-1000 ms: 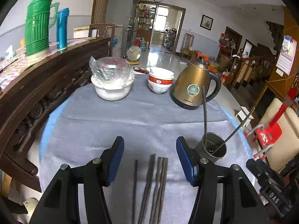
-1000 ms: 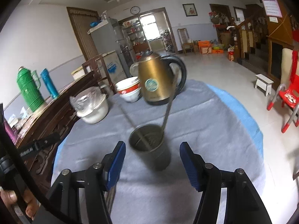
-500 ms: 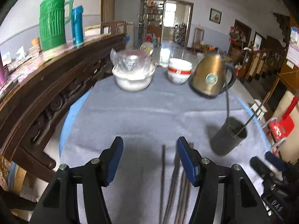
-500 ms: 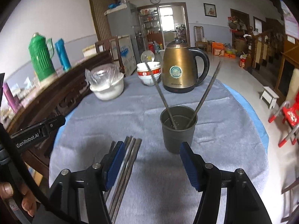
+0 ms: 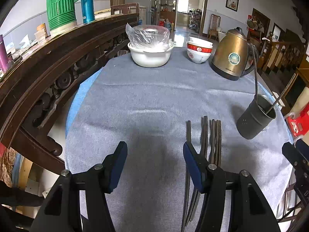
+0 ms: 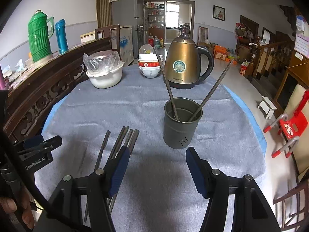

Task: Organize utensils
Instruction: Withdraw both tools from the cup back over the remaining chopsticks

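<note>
Both grippers have drawn back from the cup (image 6: 181, 123). The left gripper (image 5: 154, 166) has dropped beside the loose chopsticks (image 5: 212, 135) at the tabletop's near edge; the right gripper (image 6: 156, 170) hovers between them and the cup. Both jaws gape, empty, so the next pickup looks imminent.

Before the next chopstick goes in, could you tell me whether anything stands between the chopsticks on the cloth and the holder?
Nothing visible does: only bare grey cloth lies between the chopsticks and the holder, which already has two chopsticks leaning in it.

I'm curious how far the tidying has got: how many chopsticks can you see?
7, perhaps more. Two chopsticks stand in the dark holder cup, leaning apart. Five loose chopsticks lie on the grey cloth to its left; they lie close together and partly behind a hand-held gripper, so some may be hidden.
</note>
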A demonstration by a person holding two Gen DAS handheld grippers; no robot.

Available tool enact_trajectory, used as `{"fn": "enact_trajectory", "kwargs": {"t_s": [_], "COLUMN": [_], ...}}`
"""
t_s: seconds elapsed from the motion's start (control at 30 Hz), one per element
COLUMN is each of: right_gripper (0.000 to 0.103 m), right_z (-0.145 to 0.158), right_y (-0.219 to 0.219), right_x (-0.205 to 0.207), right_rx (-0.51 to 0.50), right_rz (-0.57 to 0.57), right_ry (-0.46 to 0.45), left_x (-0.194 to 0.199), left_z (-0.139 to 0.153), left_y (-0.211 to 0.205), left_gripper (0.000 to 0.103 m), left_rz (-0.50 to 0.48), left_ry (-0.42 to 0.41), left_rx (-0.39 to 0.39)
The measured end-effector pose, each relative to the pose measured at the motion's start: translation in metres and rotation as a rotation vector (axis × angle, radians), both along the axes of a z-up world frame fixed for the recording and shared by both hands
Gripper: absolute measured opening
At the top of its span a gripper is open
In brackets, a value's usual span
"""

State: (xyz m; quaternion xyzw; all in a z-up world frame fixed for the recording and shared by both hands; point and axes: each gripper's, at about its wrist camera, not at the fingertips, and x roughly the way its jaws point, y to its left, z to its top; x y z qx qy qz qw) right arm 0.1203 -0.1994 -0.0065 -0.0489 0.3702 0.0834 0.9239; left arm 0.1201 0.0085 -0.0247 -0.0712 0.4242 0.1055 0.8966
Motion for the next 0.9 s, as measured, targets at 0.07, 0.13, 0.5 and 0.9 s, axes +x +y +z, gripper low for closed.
{"fn": "enact_trajectory", "kwargs": {"t_s": [0.07,0.13,0.5,0.9], "right_gripper": [0.065,0.065,0.065,0.065], "right_z": [0.0000,0.0002,0.0004,-0.0029], "right_y": [-0.0009,-0.0010,0.0002,0.0024], "right_x": [-0.0007,-0.0014,-0.0039,-0.0027], "right_rx": [-0.004,-0.014,-0.065,-0.122], "right_rz": [-0.004,-0.007,-0.031,-0.055], "right_ry": [-0.003,-0.009,-0.043,-0.051], "left_x": [-0.0006,-0.0005,-0.0002,0.0009], "left_z": [-0.0012,-0.0025,-0.0042,-0.0084], "left_y": [-0.0006,-0.0020,-0.0050,-0.0058], "left_gripper": [0.061,0.061,0.061,0.061], "left_rz": [-0.002,-0.005,-0.014,-0.016], "left_ry": [0.002,0.004,0.011,0.024], "left_rx": [-0.002,0.003,0.018,0.034]}}
